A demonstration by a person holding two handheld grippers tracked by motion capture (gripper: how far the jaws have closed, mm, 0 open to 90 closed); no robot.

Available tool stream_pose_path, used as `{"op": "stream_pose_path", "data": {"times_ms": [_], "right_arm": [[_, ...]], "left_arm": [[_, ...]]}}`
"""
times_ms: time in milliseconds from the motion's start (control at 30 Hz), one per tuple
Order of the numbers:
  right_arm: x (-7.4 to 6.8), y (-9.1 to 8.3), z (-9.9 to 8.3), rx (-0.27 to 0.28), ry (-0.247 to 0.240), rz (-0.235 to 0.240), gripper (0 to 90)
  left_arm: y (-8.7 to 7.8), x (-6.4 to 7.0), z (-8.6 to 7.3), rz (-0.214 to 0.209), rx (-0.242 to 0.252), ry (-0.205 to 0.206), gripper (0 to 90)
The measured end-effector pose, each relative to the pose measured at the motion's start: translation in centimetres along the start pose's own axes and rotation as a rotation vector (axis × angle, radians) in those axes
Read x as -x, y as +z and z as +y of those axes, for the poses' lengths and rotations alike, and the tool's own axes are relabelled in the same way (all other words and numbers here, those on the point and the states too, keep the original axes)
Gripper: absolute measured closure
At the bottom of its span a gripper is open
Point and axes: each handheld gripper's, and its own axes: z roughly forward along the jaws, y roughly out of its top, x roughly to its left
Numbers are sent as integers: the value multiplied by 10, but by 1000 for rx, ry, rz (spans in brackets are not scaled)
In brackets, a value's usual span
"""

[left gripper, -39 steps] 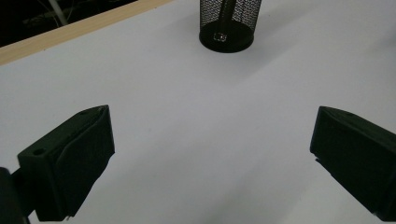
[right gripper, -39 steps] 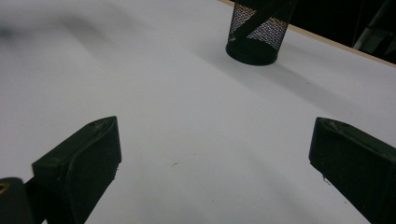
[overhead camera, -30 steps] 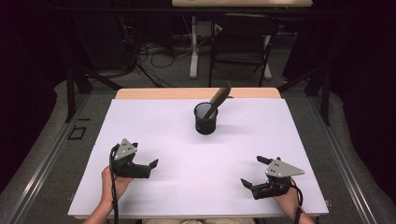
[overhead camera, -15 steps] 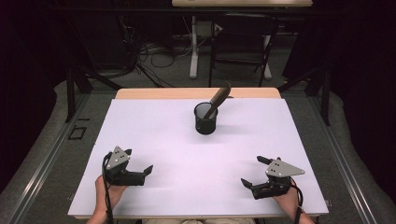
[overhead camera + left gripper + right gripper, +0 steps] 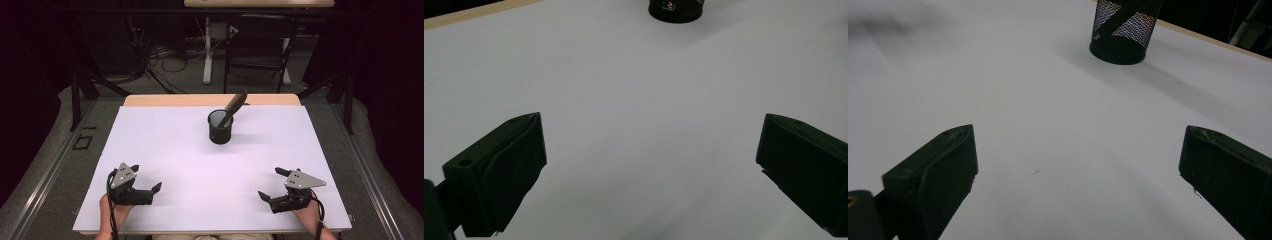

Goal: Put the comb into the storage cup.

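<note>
Grippers sit empty near the table's (image 5: 165, 145) front edge, jaws spread wide on both. The left gripper (image 5: 148, 190) has drawn back toward the person over the last second; the right gripper (image 5: 274, 184) has not moved. The cup (image 5: 220, 129), tool (image 5: 234, 106) leaning inside, stands well apart at centre, so the work looks finished or not begun.

Black wire-mesh metal cup (image 5: 220, 128) stands on matt white sheet (image 5: 165, 145) over wood table (image 5: 150, 100).
</note>
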Motion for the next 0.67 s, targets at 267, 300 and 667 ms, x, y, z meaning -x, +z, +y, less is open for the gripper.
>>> {"op": "stream_pose_path", "data": {"times_ms": [267,300,667], "right_arm": [[1,0,0,-3,-1,-1,19],[1,0,0,-3,0,0,19],[1,0,-2,-15,13,10,17]], "left_arm": [[-5,5,-6,-4,-4,2,0],[-5,5,-6,-2,-4,4,0],[-9,3,-13,10,18,-2,0]]}}
